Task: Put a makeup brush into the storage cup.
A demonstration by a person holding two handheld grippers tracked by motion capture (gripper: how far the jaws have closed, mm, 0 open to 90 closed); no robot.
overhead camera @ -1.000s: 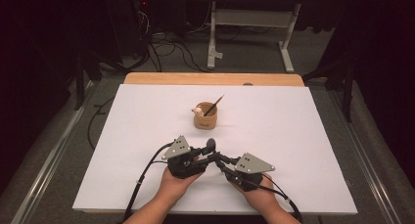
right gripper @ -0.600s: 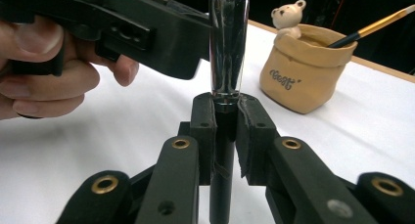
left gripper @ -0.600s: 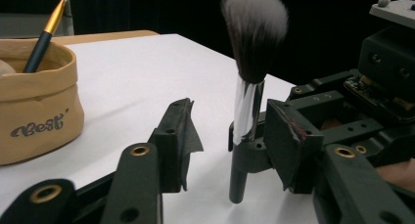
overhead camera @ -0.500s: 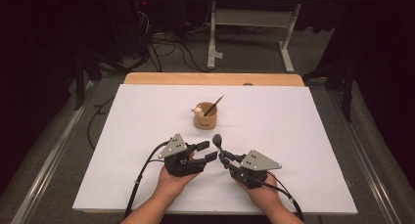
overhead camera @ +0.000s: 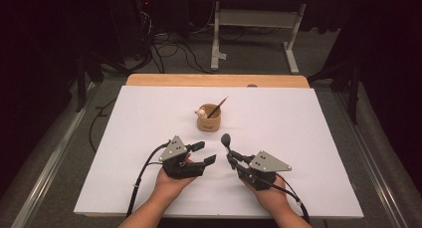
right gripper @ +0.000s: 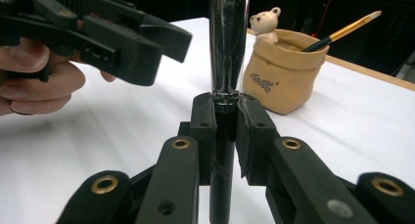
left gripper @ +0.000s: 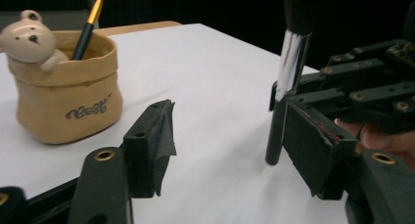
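Between clenched right fingers (right gripper: 226, 131), brush (right gripper: 227, 53) stands upright — left gripper (overhead camera: 204, 153) released.

Black-handled makeup brush (right gripper: 226, 136) with a shiny chrome collar, black-jawed right gripper (right gripper: 226, 131), tan sack-shaped pot (left gripper: 66, 89) with dark lettering and a cream bear, gold-and-black thin brush (left gripper: 88, 26), white tabletop (overhead camera: 308, 138).

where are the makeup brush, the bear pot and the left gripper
makeup brush (right gripper: 228, 48), right gripper view, silver ferrule
bear pot (left gripper: 73, 99), left gripper view, front wall
left gripper (overhead camera: 203, 153), high view, between its open fingers
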